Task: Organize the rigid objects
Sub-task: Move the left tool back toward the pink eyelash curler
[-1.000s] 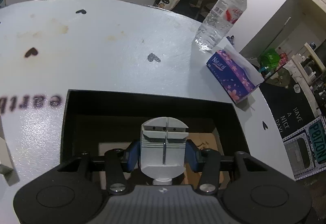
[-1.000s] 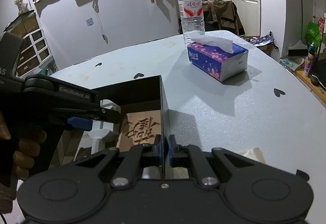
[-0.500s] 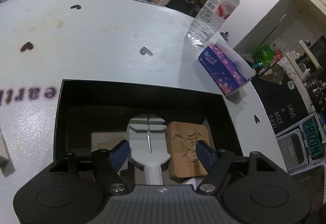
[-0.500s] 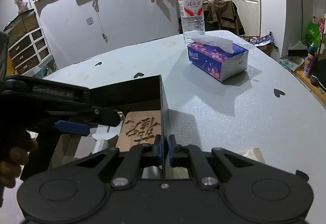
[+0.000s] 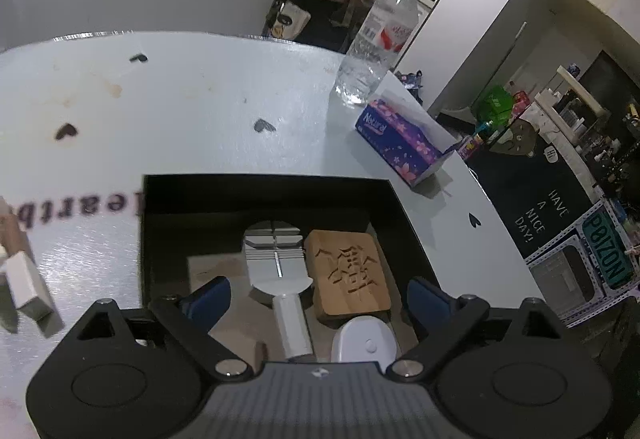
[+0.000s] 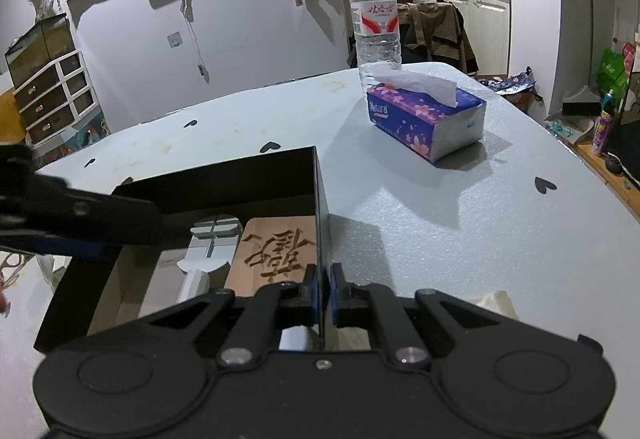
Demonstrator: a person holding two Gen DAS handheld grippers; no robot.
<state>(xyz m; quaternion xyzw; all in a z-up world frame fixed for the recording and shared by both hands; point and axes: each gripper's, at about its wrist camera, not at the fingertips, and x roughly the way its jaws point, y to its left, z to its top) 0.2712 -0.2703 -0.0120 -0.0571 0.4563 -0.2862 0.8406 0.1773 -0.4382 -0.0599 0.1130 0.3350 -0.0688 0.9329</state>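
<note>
Inside the black box (image 5: 264,195) on the worktop (image 5: 200,119), a grey tool (image 5: 276,267) lies just beside a carved wooden block (image 5: 348,279), with a white object (image 5: 364,343) at the block's 6 o'clock. Above them, the left gripper (image 5: 316,299) hovers with fingers spread wide, holding nothing. The right gripper (image 6: 324,287) is pressed together on the box's right wall, with a tissue box (image 6: 428,123) and water bottle (image 6: 376,23) at 1 o'clock.

table (image 6: 460,223) | on it: black box (image 6: 240,179), tissue box (image 6: 428,119), water bottle (image 6: 376,23)
</note>
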